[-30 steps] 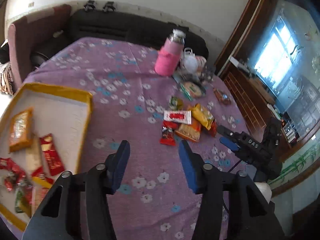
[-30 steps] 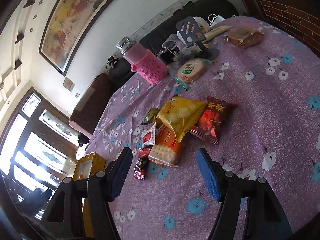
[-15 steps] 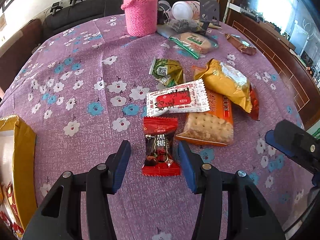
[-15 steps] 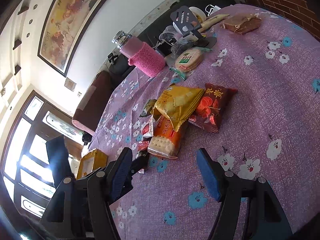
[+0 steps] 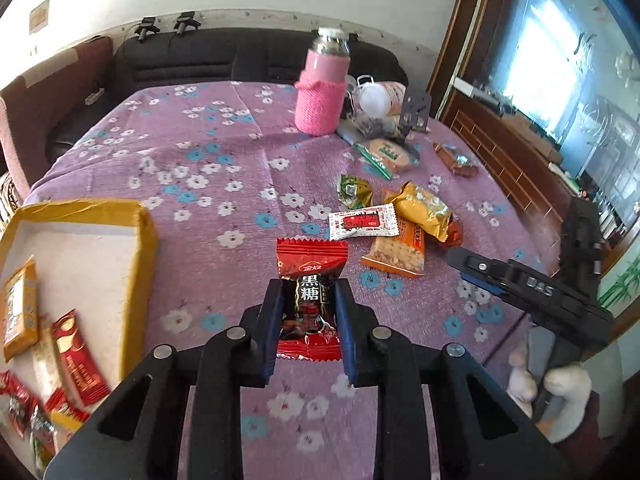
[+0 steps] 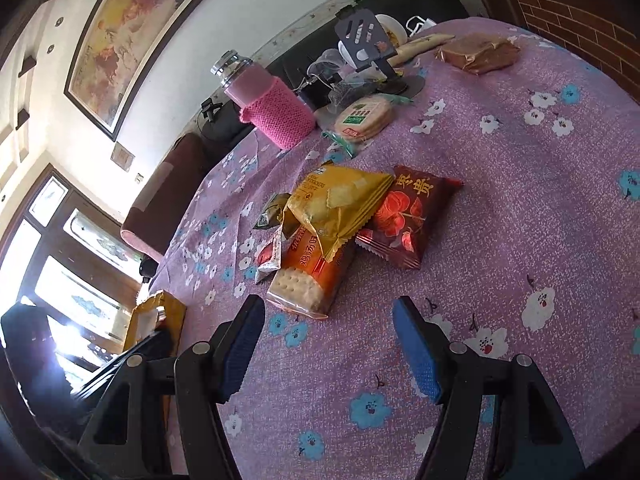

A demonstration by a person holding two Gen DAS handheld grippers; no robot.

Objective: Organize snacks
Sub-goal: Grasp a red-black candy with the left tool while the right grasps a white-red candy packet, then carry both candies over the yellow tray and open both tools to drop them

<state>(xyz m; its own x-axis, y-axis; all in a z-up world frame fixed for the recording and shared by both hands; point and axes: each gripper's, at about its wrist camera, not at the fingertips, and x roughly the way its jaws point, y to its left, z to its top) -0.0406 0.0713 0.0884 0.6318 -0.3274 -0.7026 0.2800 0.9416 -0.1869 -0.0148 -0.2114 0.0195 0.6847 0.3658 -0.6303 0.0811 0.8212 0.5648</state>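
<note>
A home living room: black sofa [image 5: 256,60]; framed painting [image 6: 132,28]; flowered tablecloth [image 5: 224,168]

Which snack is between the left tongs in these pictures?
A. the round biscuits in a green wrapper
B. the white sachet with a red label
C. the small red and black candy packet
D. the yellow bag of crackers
C: in the left wrist view the left tongs are closing, their blue pads pressing both sides of the small red and black candy packet.

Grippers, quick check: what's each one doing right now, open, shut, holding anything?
Left gripper: closing, its pads pressed on the red candy packet.
Right gripper: open, nothing between its fingers, above the tablecloth.
</note>
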